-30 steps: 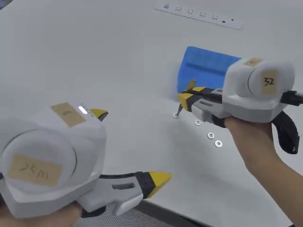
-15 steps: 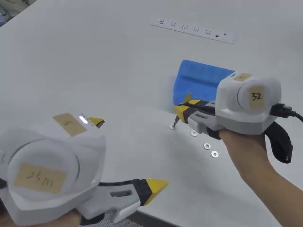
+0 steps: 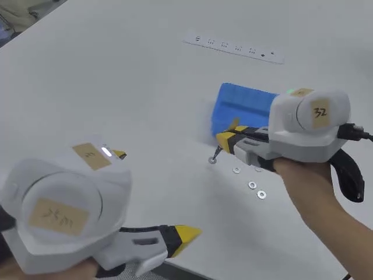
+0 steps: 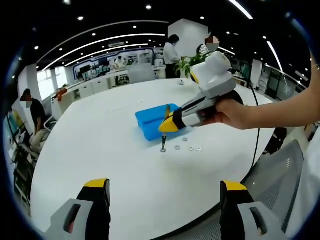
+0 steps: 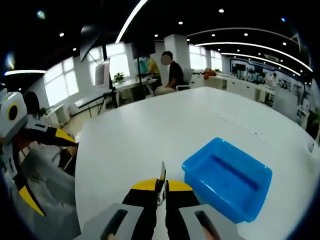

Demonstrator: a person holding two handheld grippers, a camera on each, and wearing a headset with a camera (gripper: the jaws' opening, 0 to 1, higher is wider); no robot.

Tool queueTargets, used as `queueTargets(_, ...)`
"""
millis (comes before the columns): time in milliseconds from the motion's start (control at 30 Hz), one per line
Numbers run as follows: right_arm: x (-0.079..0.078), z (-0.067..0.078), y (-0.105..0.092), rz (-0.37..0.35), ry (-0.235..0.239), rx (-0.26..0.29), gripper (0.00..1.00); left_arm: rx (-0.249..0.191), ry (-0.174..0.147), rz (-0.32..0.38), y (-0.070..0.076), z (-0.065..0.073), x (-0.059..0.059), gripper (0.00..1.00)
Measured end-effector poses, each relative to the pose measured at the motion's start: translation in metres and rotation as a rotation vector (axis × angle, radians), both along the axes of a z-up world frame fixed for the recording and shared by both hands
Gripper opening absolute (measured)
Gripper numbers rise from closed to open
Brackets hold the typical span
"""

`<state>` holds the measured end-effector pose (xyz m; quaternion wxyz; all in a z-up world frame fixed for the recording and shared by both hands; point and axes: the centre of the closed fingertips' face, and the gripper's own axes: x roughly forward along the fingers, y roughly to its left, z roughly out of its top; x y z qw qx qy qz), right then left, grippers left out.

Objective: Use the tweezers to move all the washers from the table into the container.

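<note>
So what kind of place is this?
Probably a big open-plan office: rows of white desks behind, round ceiling spotlights, a seated person by a desk, and a white power strip on the large white table.

My white worktop (image 3: 116, 87) carries a blue container (image 3: 242, 108). A few small washers (image 3: 252, 185) lie flat in a loose row near it, on my side. Well apart, towards the far edge, a long white power strip (image 3: 233, 49) lies flat.
</note>
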<state>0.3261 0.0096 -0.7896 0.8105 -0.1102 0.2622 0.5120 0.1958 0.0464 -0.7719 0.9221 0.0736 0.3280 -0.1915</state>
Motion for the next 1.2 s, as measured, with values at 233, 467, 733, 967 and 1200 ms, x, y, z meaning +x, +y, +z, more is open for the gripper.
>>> queueTargets(233,-0.009,0.017,-0.005,0.034,-0.003,-0.003,0.0,-0.018,0.001,-0.009,-0.002,0.001,0.0,0.94)
queueTargets(467,-0.008,0.037,-0.011,0.046,-0.026,0.006,0.01,-0.001,-0.004,-0.017,-0.001,0.003,0.0,0.93)
queueTargets(733,0.003,0.051,-0.012,0.045,-0.06,0.012,0.01,-0.029,0.002,-0.029,-0.008,0.003,-0.003,0.93)
queueTargets(967,0.013,0.057,-0.012,0.041,-0.079,0.018,0.01,-0.082,-0.005,0.002,-0.009,0.009,-0.002,0.92)
queueTargets(1200,0.031,0.063,-0.012,0.012,-0.096,0.035,0.01,-0.056,-0.014,-0.005,-0.008,0.011,-0.001,0.9)
